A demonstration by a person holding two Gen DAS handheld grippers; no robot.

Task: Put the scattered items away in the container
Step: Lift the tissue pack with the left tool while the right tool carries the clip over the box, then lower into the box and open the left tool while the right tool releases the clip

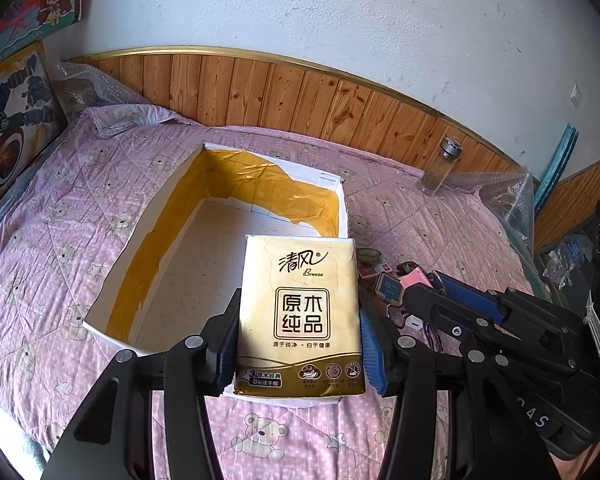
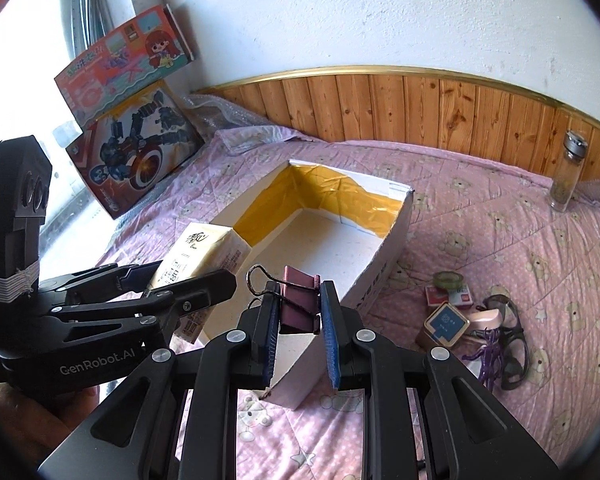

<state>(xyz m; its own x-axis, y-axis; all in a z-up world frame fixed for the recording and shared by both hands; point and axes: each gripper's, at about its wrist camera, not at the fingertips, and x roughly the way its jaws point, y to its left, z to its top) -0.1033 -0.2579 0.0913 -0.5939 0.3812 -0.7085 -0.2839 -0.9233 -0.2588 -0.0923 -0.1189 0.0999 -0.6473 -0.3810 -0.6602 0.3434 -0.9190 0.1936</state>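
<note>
Cardboard box (image 1: 236, 240) sits open at twelve o'clock; left tool (image 1: 300, 344) clamps the tissue pack (image 1: 300, 308), right tool (image 2: 300, 320) pinches a binder clip (image 2: 298, 300) above it, both poised for dropping.

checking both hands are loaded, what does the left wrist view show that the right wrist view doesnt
Only the left wrist view shows the front of the tissue pack, clamped in the left gripper, and a blue strip by the wall.

Only the right wrist view shows the binder clip in the right gripper, and the glasses.

Both show the white box, the glass bottle and the pink quilt.
</note>
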